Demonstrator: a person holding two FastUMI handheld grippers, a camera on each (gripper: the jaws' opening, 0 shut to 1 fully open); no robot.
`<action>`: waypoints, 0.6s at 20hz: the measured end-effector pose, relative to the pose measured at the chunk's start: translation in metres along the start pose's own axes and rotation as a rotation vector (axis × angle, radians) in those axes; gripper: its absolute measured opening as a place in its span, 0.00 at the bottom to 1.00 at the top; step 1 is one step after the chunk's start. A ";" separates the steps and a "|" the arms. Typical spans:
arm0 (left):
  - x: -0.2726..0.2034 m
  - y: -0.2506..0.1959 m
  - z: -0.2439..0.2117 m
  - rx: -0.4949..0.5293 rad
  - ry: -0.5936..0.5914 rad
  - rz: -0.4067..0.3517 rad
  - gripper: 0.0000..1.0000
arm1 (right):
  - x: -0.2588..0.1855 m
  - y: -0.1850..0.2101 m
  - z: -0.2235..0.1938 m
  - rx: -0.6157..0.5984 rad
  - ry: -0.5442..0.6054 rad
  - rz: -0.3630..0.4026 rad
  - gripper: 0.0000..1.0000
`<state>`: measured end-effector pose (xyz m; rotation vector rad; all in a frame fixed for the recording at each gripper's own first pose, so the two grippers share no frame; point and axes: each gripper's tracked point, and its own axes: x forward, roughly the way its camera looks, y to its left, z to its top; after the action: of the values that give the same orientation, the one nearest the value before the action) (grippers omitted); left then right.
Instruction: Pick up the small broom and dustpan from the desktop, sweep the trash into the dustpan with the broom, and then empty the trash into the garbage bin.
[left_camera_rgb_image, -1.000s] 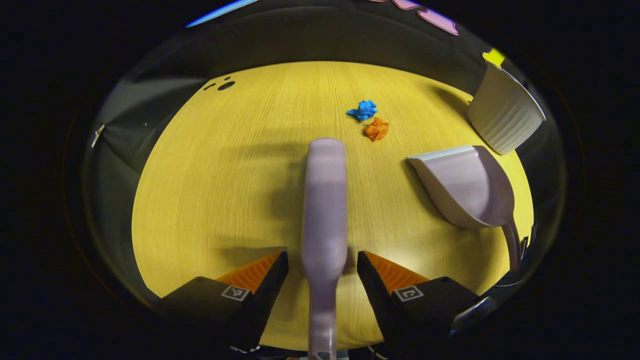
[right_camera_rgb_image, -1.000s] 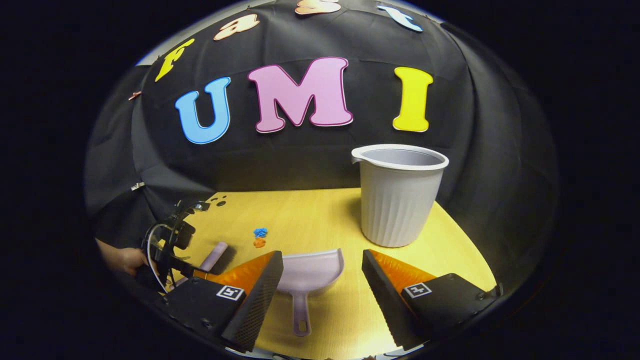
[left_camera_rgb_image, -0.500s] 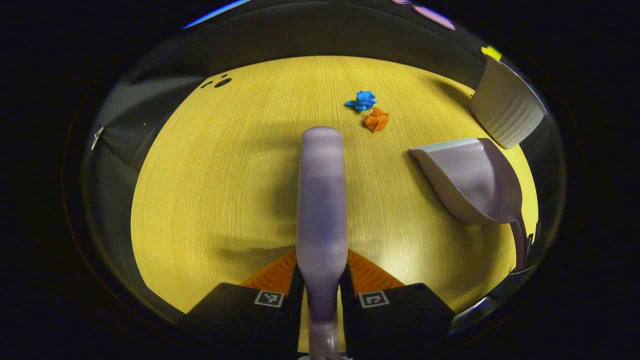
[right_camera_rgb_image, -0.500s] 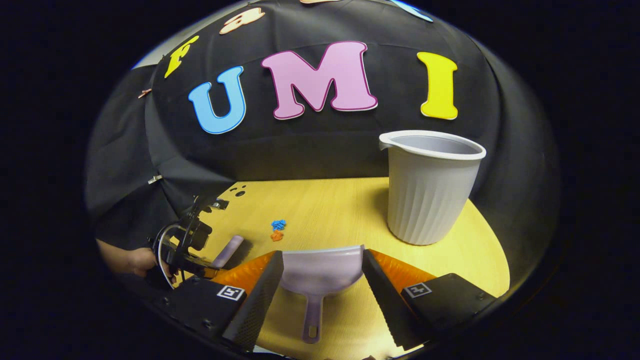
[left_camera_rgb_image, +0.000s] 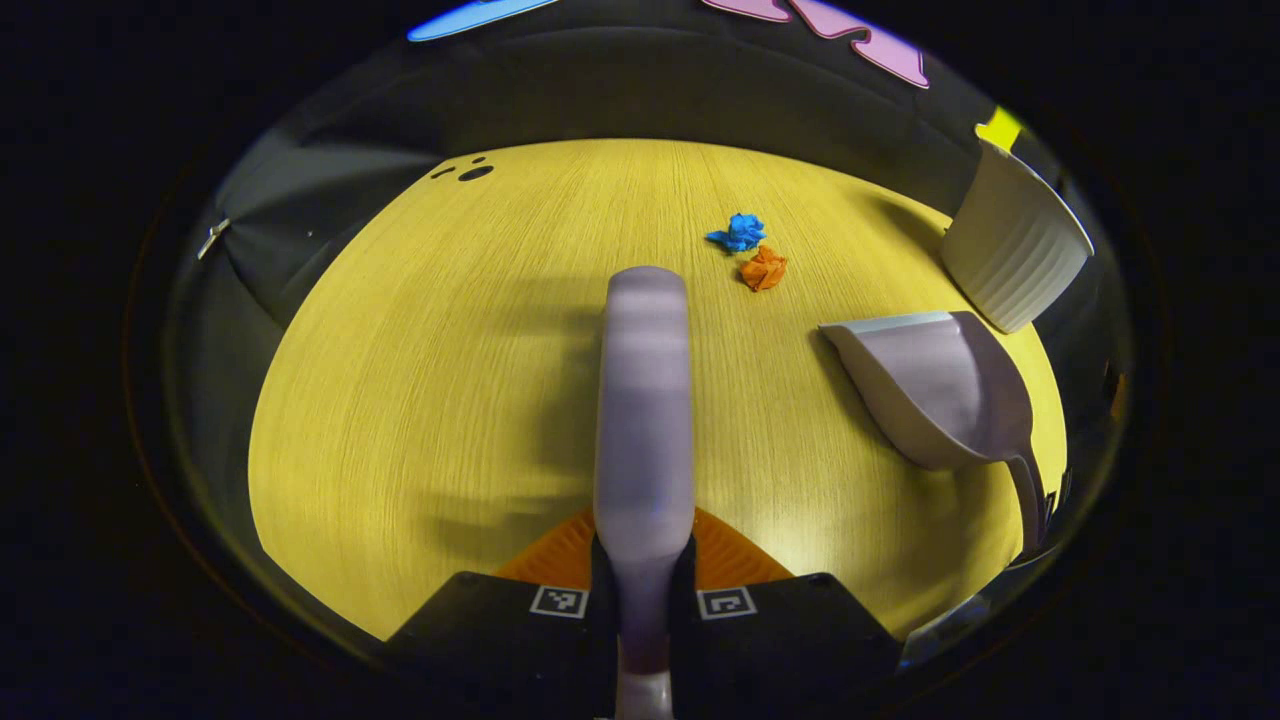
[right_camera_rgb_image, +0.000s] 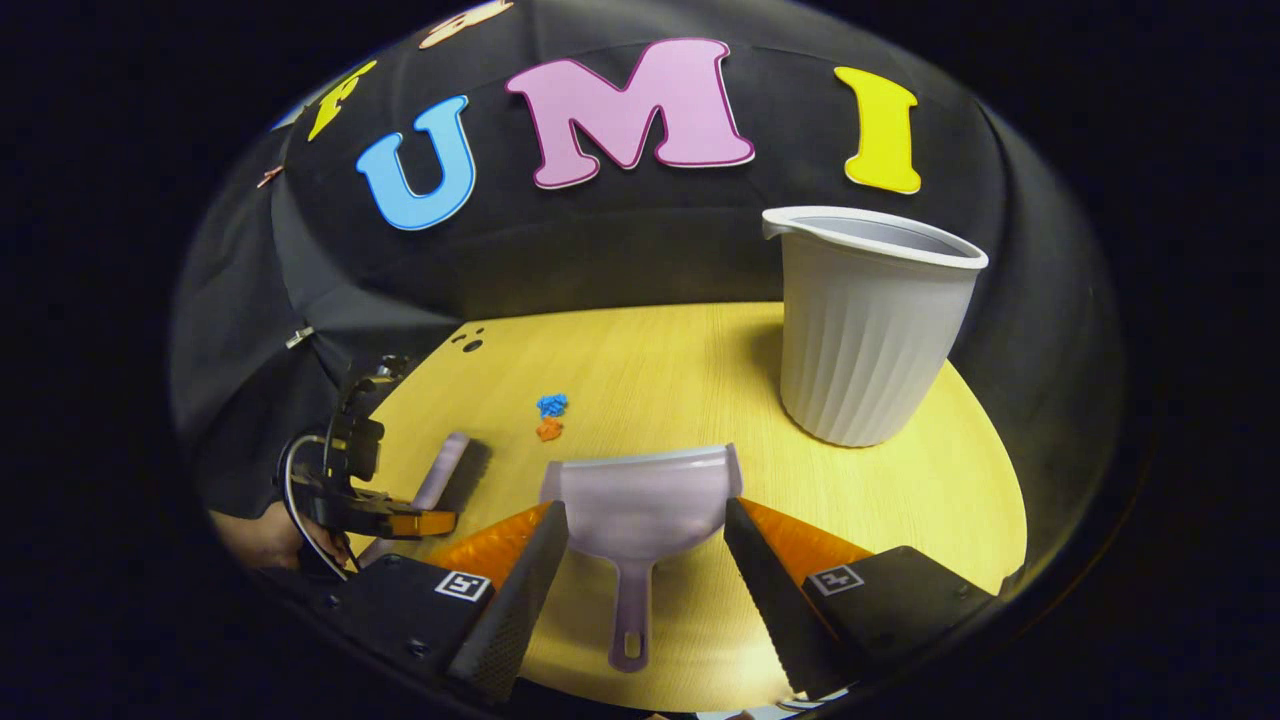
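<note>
- Worktop (left_camera_rgb_image: 420, 400) of yellow wood grain carries everything you are working with.
- Garbage bin (right_camera_rgb_image: 868, 330), pale and ribbed, stands upright at the far right of the worktop, near the black cloth wall.
- Dustpan (right_camera_rgb_image: 642, 505) lies flat just in front of your right claw (right_camera_rgb_image: 645, 560), mouth towards the trash and the handle pointing back at you.
- Your right claw is spread wide, one finger on each side of the dustpan's body; you cannot tell from the right gripper view whether they touch it.
- Broom (left_camera_rgb_image: 643, 400) runs straight ahead from your left claw (left_camera_rgb_image: 643, 575), which is pinching its handle from both sides.
- Blue paper scrap (left_camera_rgb_image: 738, 232) and orange paper scrap (left_camera_rgb_image: 764, 269) sit close together on the worktop, beyond the broom's far end and left of the garbage bin.
</note>
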<state>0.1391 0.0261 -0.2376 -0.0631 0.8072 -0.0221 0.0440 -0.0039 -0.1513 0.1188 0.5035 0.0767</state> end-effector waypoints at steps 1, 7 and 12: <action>-0.003 0.001 0.003 -0.001 -0.022 -0.009 0.25 | 0.001 0.001 -0.001 0.001 0.010 -0.011 0.99; -0.042 0.012 0.012 0.084 -0.152 -0.063 0.25 | 0.010 0.000 -0.027 -0.009 0.135 -0.123 0.99; -0.067 0.015 0.003 0.069 -0.207 -0.127 0.27 | 0.021 0.004 -0.066 -0.032 0.287 -0.173 0.99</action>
<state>0.0953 0.0446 -0.1882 -0.0508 0.5944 -0.1607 0.0304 0.0086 -0.2181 0.0318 0.7962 -0.0688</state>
